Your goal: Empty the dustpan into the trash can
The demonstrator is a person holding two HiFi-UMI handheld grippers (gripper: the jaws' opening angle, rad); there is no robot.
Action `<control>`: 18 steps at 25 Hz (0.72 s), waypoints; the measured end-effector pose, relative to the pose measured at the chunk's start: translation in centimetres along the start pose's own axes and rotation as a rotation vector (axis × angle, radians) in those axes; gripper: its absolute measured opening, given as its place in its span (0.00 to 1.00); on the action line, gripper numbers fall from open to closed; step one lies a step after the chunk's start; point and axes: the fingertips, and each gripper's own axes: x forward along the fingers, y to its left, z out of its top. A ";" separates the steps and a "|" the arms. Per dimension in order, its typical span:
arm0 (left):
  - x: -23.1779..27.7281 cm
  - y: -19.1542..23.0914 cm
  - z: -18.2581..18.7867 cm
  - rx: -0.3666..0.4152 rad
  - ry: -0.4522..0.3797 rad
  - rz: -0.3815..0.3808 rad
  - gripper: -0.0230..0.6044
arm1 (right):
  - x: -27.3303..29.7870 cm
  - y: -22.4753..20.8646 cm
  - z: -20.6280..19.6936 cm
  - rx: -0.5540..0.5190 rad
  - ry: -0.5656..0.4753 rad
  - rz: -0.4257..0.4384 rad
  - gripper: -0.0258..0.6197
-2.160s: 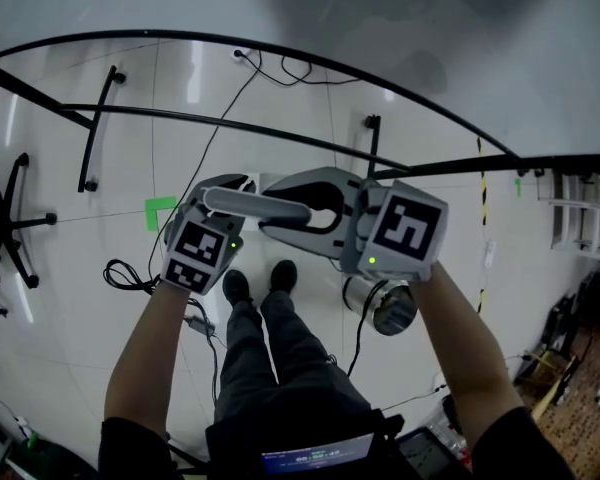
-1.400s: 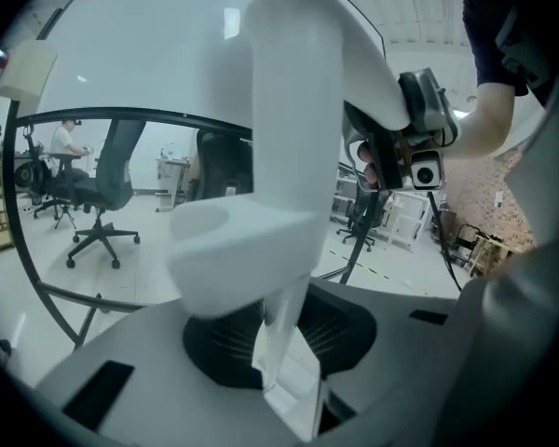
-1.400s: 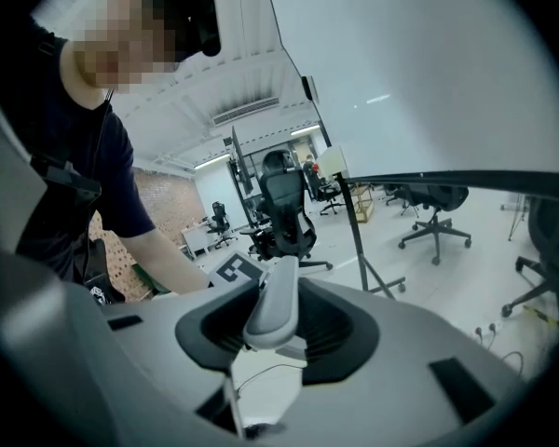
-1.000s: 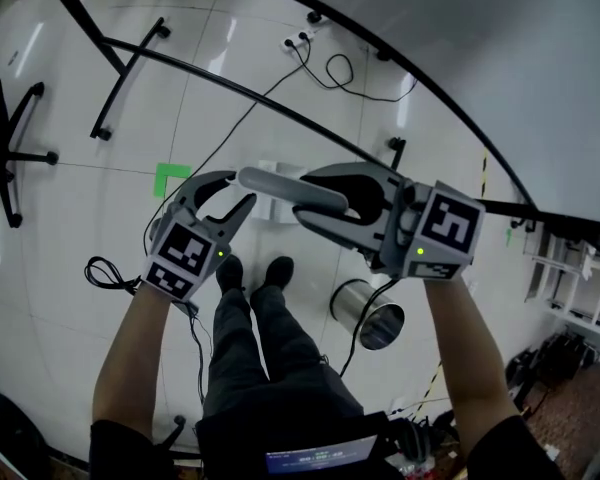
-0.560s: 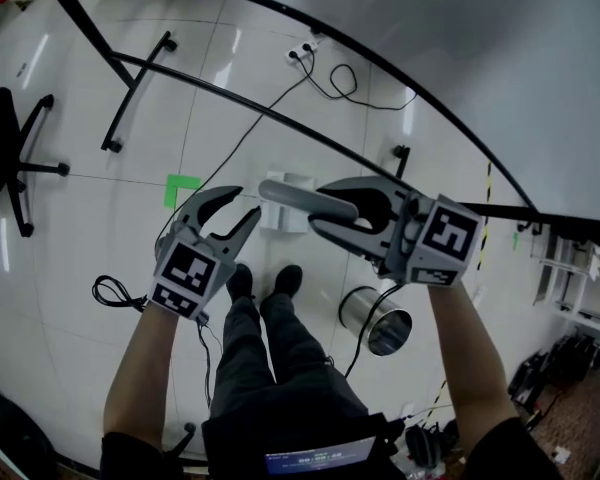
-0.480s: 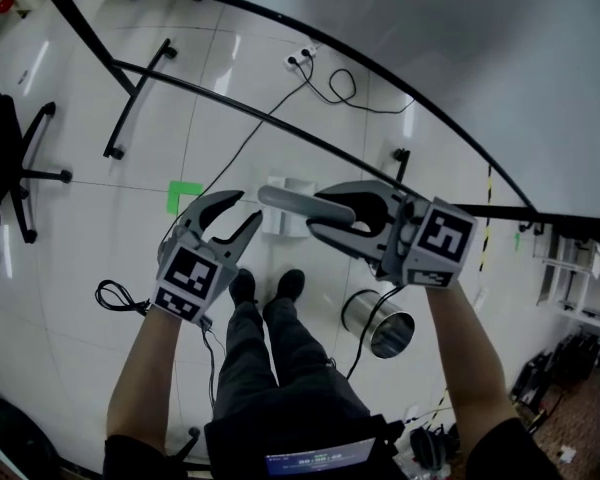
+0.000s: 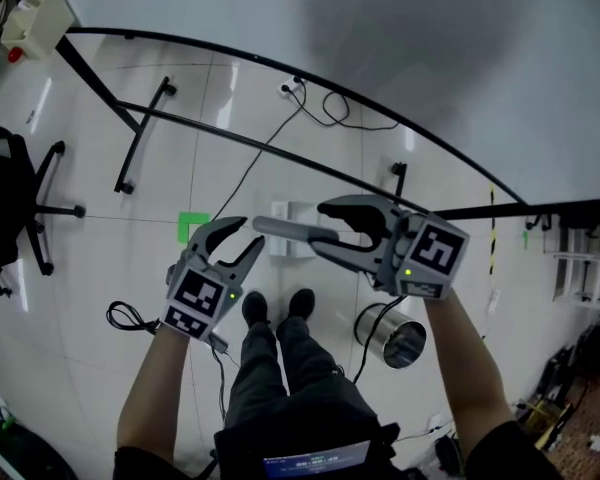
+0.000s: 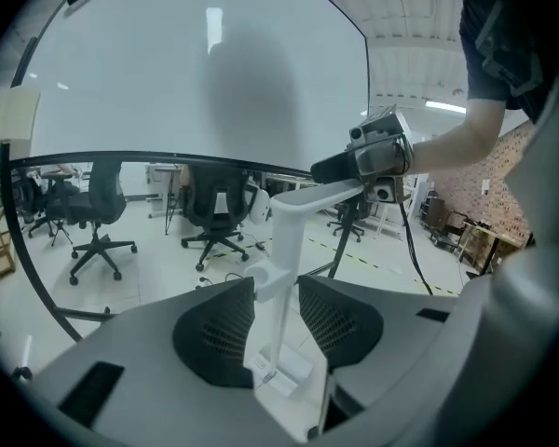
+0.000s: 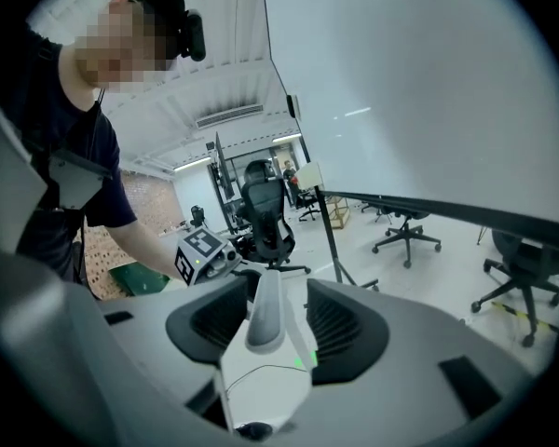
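While the right tool [image 7: 323, 230] is opening its jaws around the dustpan handle [image 7: 285, 228] and the left tool [image 7: 248, 232] gapes unclamped beside its pole [image 8: 281, 277], the dustpan [image 7: 293, 244] may topple, spilling onto the floor [image 7: 100, 268] short of the trash can [image 7: 395, 340] beside the person's feet [image 7: 275, 306].

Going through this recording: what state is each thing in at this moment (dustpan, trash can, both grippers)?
dustpan: pole upright, pan hanging low, not over the trash can.
trash can: upright on the floor, no lid, contents not visible.
left gripper: jaws apart, dustpan pole seen between them, pads not pressing it.
right gripper: jaws opening, dustpan handle between them.
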 end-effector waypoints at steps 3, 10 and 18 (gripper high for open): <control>-0.3 -0.5 -0.1 0.015 0.027 -0.001 0.28 | -1.3 0.6 0.7 -0.011 -0.008 -0.010 0.39; -1.1 0.1 -0.8 -0.002 0.075 0.019 0.28 | -3.6 2.2 0.9 -0.008 0.014 -0.035 0.39; -2.4 0.0 -0.8 -0.016 0.064 0.050 0.28 | -5.6 2.6 -0.8 0.020 0.036 -0.073 0.39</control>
